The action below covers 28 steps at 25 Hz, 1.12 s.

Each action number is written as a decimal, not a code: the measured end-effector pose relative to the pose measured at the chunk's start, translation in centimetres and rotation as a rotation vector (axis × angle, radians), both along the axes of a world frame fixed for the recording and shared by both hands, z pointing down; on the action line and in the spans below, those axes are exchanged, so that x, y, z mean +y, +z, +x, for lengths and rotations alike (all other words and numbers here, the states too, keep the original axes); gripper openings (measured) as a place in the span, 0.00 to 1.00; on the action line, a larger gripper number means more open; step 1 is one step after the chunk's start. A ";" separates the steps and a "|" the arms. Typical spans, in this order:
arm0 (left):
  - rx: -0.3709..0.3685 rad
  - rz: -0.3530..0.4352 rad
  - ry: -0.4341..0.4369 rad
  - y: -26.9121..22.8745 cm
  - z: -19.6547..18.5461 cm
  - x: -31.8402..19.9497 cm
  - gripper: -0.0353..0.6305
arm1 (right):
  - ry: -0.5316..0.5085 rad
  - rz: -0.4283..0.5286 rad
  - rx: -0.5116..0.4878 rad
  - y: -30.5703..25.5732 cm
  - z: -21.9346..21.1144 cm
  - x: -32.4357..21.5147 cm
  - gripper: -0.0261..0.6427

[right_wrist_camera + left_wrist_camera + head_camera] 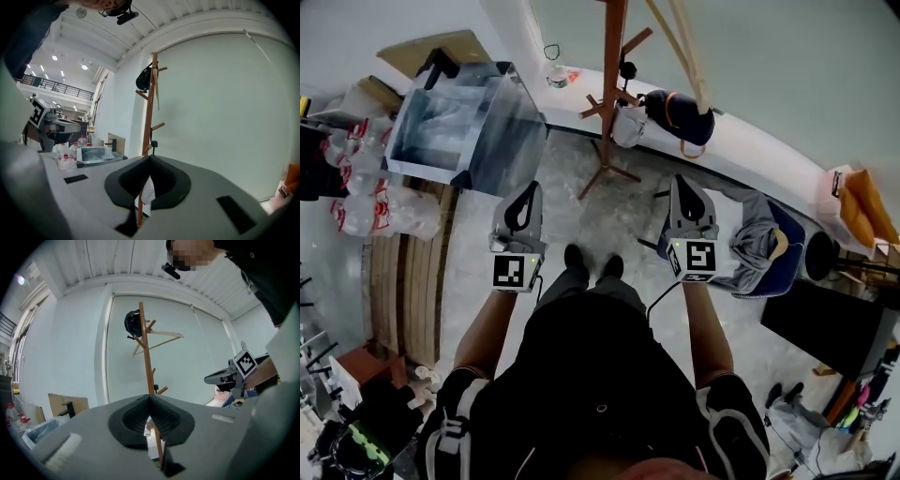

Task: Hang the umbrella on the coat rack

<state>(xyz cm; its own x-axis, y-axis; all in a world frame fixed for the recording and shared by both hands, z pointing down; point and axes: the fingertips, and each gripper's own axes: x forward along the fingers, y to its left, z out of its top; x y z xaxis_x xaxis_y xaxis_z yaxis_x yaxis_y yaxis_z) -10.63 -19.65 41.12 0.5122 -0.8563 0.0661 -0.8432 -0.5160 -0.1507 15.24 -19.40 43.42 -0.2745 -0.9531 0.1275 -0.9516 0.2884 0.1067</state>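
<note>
The wooden coat rack stands on the floor ahead of me, against a white ledge. A dark folded bundle with an orange loop, seemingly the umbrella, hangs from one of its upper arms. It shows dark near the rack's top in the left gripper view and in the right gripper view. My left gripper is held level and short of the rack, jaws shut on nothing. My right gripper is beside it, also shut and empty.
A white bag hangs low on the rack. A clear plastic box and several bottles lie at the left. A blue chair with a grey garment and a black stool stand at the right.
</note>
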 end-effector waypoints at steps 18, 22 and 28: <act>0.053 0.019 -0.058 -2.4 -1.4 1.3 0.05 | 0.053 0.030 0.025 -3.1 0.1 3.3 0.04; 0.057 0.041 -0.062 -2.5 -1.5 1.6 0.05 | 0.067 0.027 0.018 -2.9 0.2 3.7 0.04; 0.049 0.026 -0.074 -1.9 -1.9 2.0 0.05 | 0.059 0.034 0.057 -2.8 -0.4 4.1 0.04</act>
